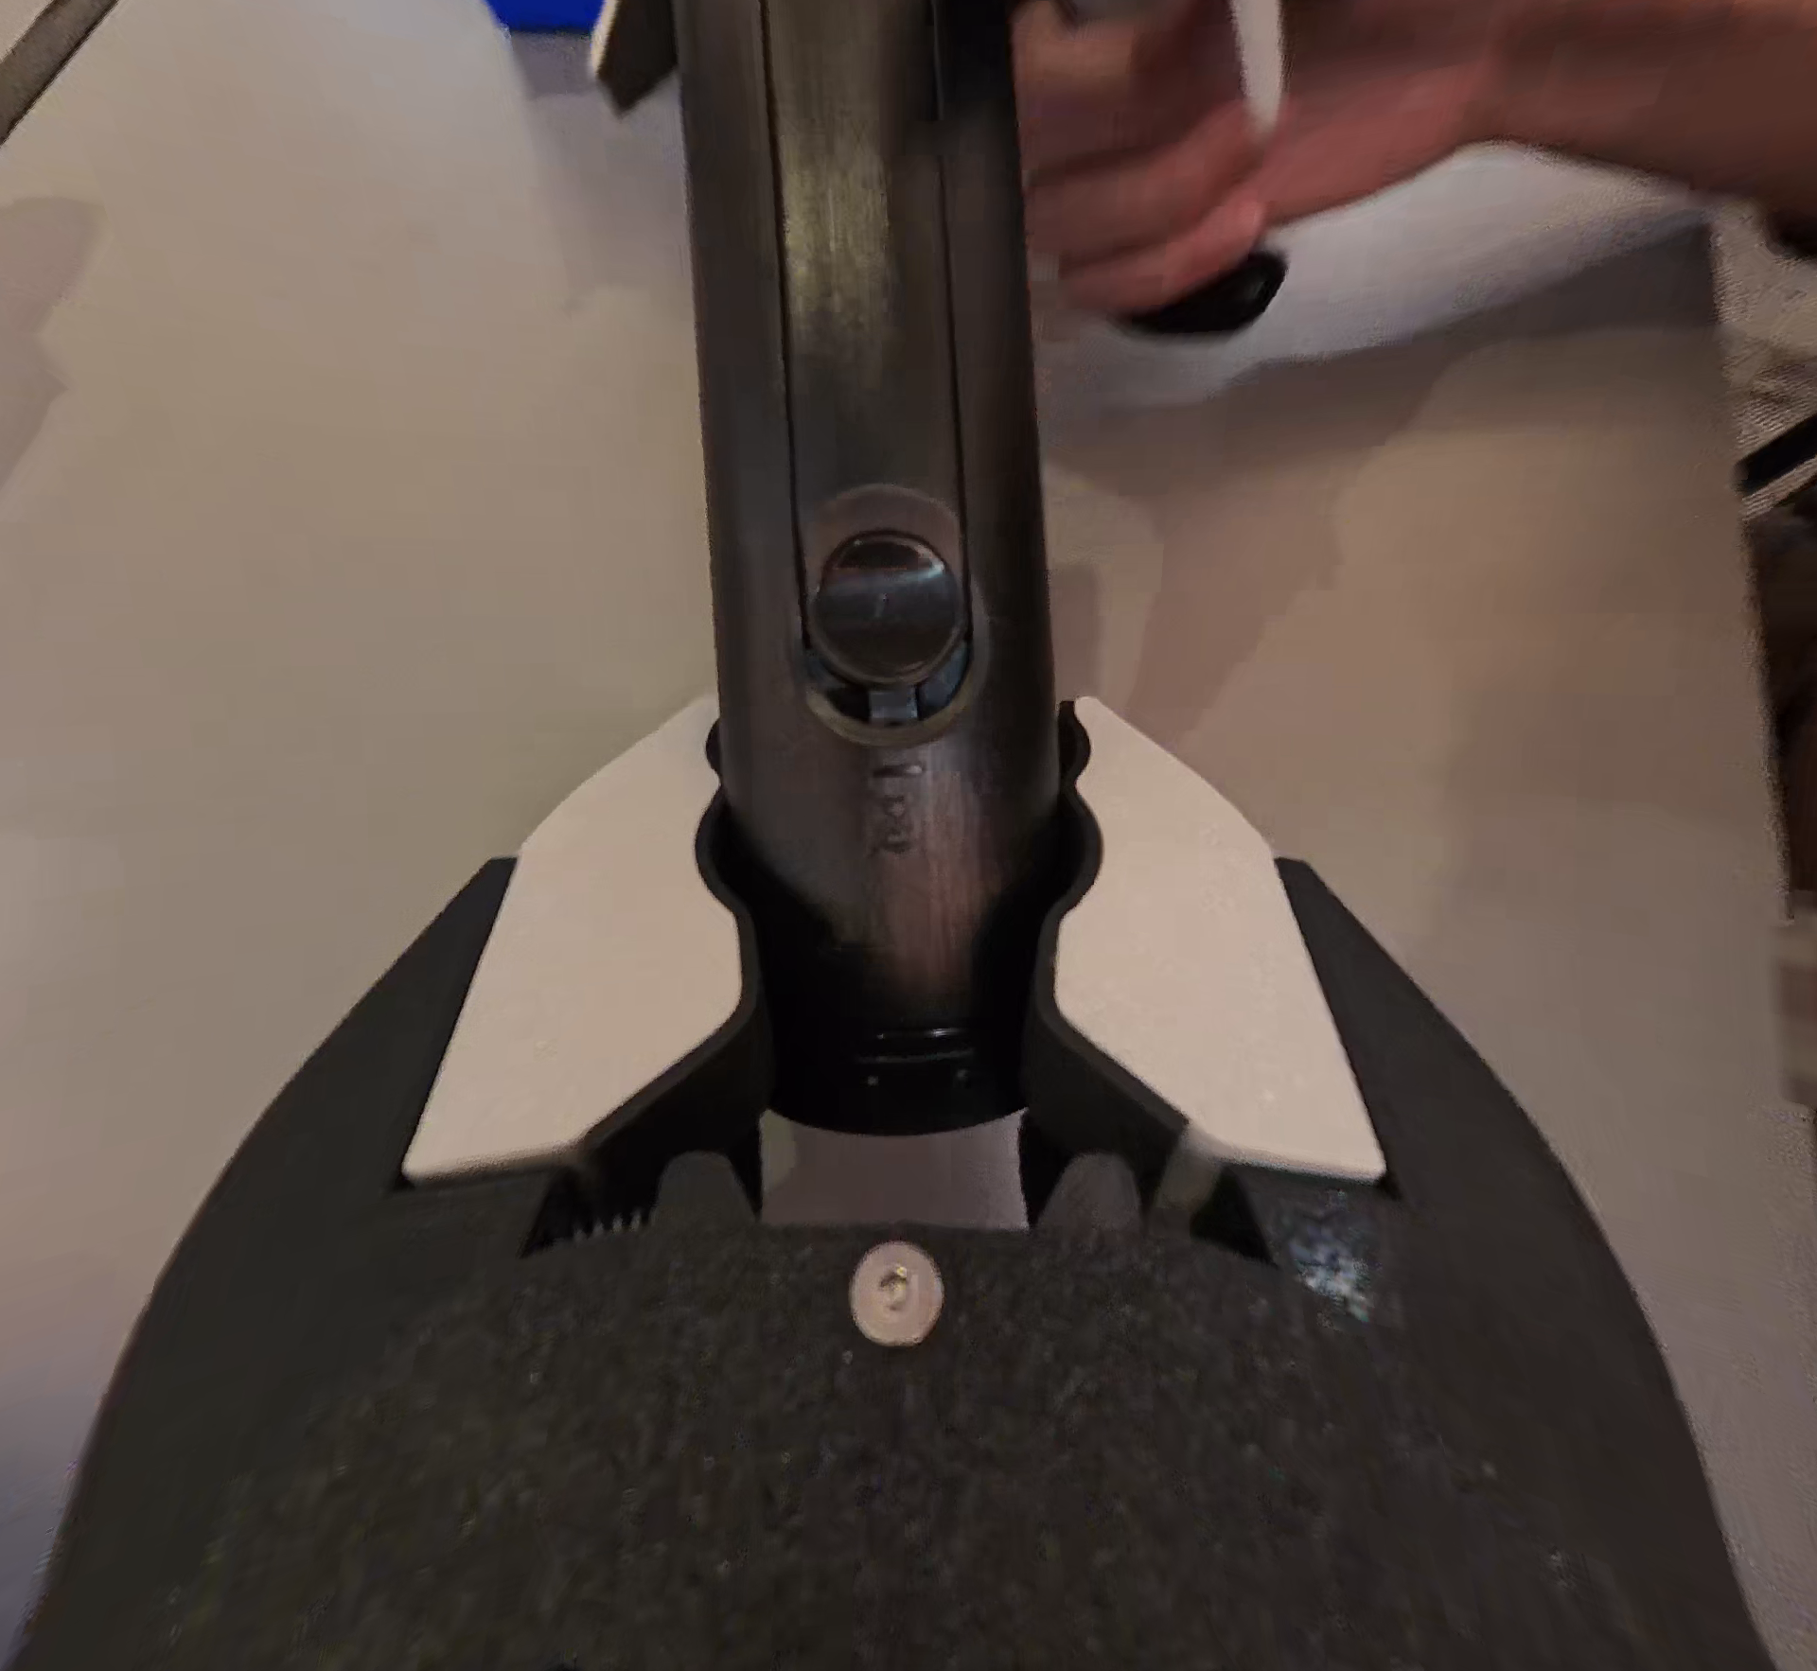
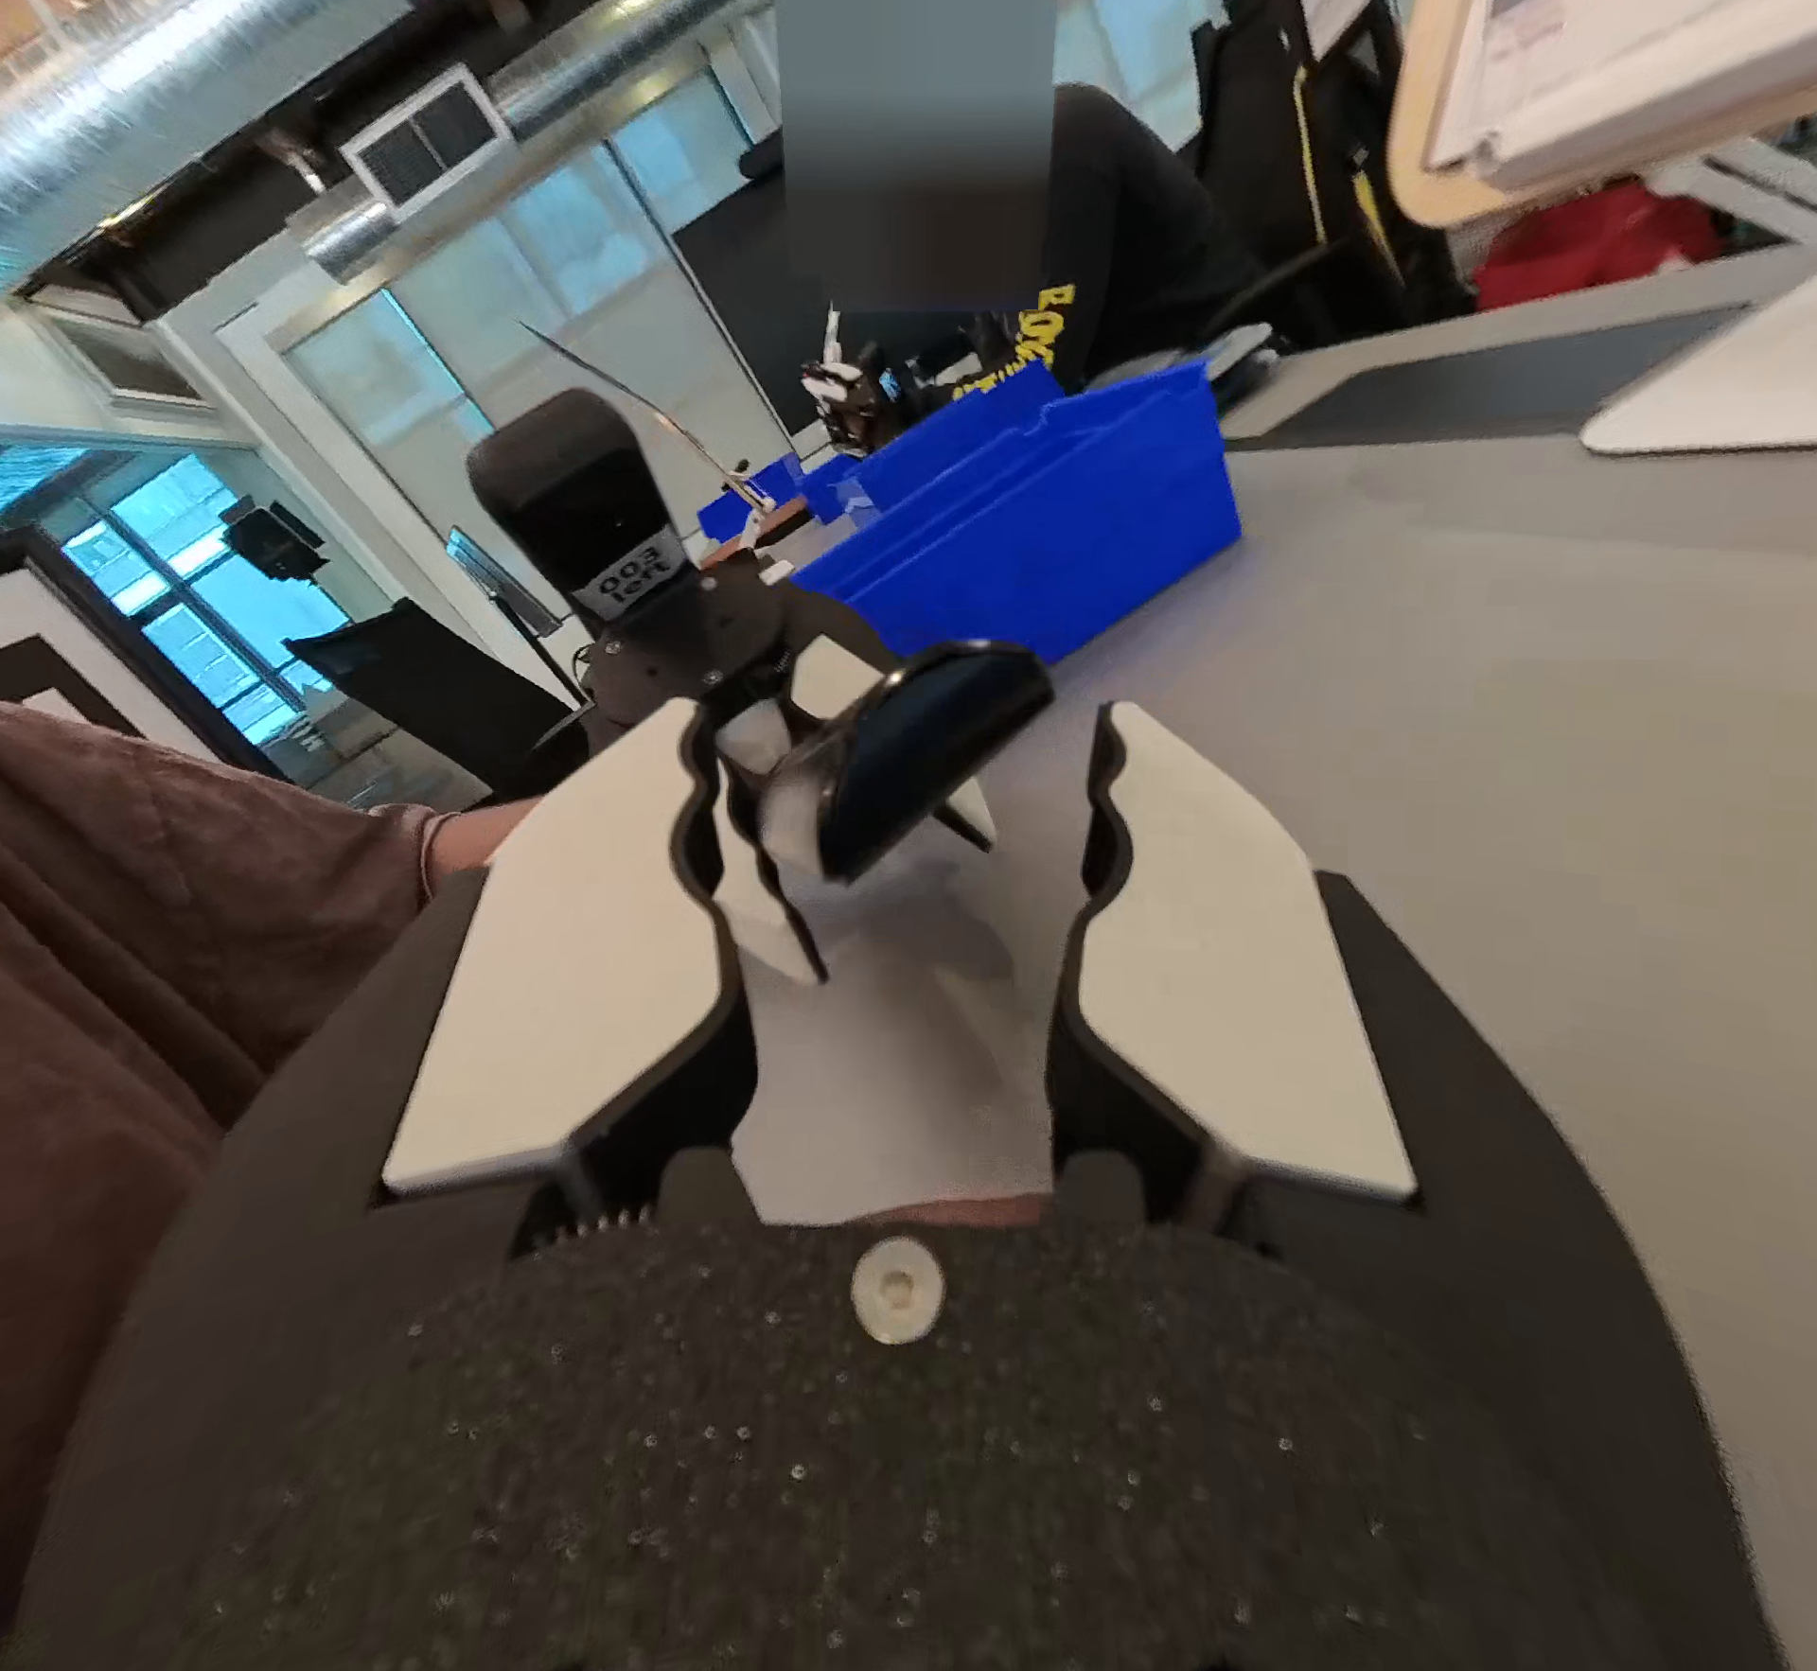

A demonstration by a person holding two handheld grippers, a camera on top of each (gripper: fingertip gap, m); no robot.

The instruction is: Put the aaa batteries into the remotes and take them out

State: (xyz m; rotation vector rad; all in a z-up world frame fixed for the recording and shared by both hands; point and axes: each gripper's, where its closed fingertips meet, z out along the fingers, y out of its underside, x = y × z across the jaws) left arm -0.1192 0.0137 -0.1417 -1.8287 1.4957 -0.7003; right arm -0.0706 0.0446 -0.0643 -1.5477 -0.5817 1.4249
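Remote (image 1: pixel 865 444), dark and long, sits clenched in the left claw (image 1: pixel 890 798); both white fingers (image 1: pixel 610 965) press its near end, and the body runs straight away from the camera. Its back faces up, showing a long cover seam and a round dark latch (image 1: pixel 890 611) just ahead of the fingertips. No battery can be made out in either view. A bare hand (image 1: pixel 1377 80), blurred, reaches in at the upper right of the left wrist view, close beside the remote's far end; it seems to hold something white, but the blur prevents certainty. The grey table (image 1: pixel 295 444) lies below.

From the right wrist view, the right claw (image 2: pixel 900 798) stands released, its fingers (image 2: pixel 600 936) well apart with nothing between them. Beyond its tips the left claw (image 2: pixel 777 739) shows from the front, holding the remote (image 2: pixel 924 749) end-on above the table (image 2: pixel 1475 739). A blue bin (image 2: pixel 1042 533) rests on the table behind it. A brown sleeve (image 2: pixel 177 916) fills the left edge. Farther back a person in dark clothing (image 2: pixel 1131 228) sits at the table. A white monitor base (image 2: pixel 1711 385) stands at the far right.
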